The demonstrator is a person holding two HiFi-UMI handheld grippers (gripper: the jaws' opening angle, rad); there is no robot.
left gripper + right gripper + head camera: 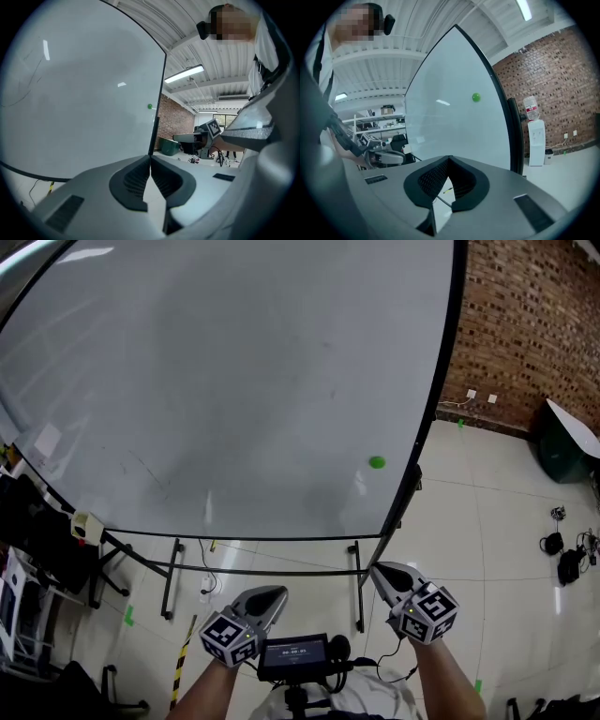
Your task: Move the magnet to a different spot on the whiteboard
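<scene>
Locates green magnet [377,462] stuck on whiteboard [234,381], low and near its right edge. Finds left gripper [274,596] and right gripper [382,571] both closed tip to tip, holding nothing, below the board's lower edge and well apart from the magnet.

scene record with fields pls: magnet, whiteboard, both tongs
magnet: green magnet, stuck low on the whiteboard, near its right edge
whiteboard: upright on a black stand
left tongs: shut, empty, held low in front of the board, clear of it
right tongs: shut, empty, below the magnet, not touching it
task status: magnet not yet gripped
</scene>
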